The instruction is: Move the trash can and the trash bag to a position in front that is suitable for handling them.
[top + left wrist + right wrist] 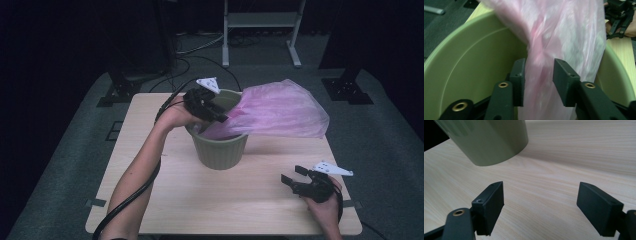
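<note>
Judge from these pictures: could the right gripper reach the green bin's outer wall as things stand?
Probably yes. The right gripper sits on the table with jaws wide open and pointing toward the green bin, and nothing but bare wood lies between them.

Left tongs (pixel 216 114) seemingly parted; right tongs (pixel 292 176) wide open.

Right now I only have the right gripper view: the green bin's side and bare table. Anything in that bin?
Observer: Yes, a pink plastic bag spills out of the green bin over its far right rim.
Operator: Where's the left gripper?
Observer: The left gripper is at the bin's mouth, jaws apart, with the bag's bunched neck between them.
Operator: And mine?
Observer: The right gripper is open, low over the table, near right of the bin and apart from it.
</note>
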`<state>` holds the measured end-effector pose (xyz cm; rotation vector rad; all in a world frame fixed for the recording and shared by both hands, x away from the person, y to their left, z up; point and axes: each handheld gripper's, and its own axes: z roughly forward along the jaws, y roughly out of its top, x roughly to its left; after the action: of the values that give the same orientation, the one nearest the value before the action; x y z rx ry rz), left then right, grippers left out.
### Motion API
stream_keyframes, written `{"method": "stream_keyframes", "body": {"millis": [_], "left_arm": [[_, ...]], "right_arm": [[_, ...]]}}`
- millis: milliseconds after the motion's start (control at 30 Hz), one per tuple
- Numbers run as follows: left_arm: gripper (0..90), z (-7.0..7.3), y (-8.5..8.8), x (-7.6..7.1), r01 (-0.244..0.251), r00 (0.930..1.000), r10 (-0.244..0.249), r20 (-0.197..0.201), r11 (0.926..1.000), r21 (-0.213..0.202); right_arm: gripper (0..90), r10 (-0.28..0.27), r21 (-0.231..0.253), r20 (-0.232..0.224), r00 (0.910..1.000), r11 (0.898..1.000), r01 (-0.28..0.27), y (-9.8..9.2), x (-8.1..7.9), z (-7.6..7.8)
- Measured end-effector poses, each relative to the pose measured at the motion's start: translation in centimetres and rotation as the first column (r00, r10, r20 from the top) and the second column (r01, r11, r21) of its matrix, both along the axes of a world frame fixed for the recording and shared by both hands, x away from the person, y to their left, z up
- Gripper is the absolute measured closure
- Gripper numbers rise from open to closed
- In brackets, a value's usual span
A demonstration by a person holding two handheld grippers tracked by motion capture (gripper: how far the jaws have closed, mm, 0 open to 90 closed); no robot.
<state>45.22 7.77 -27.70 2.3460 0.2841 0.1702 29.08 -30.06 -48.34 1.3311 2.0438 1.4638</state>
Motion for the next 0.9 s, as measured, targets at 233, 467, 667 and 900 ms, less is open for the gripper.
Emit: {"method": "stream_keyframes", "body": {"millis": [233, 467, 667, 900], "left_arm": [[54.4, -0.1, 2.9, -0.7, -0.041, 0.9991, 0.041, 0.006, 0.9991, -0.004], [50.0, -0.4, 4.7, -2.2, 0.026, 0.9995, -0.027, -0.015, 0.9984, -0.049], [47.3, -0.3, 4.7, -3.3, 0.095, 0.9945, -0.097, -0.037, 0.993, -0.071], [43.3, -0.7, 3.8, -4.6, 0.17, 0.983, -0.173, -0.061, 0.9837, -0.059]], "right_arm": [[20.9, 0.002, -0.003, -0.004, 1.0, 1.0, -0.002, 0.2, 0.0, 0.0], [20.9, 0.004, -0.011, -0.003, 1.0, 1.0, -0.004, 0.4, 0.0, 0.0], [20.9, 0.004, -0.012, -0.004, 1.0, 1.0, -0.004, 0.5, 0.1, 0.0], [20.9, 0.006, -0.012, -0.002, 1.0, 1.0, -0.006, 0.5, 0.1, 0.0]]}}
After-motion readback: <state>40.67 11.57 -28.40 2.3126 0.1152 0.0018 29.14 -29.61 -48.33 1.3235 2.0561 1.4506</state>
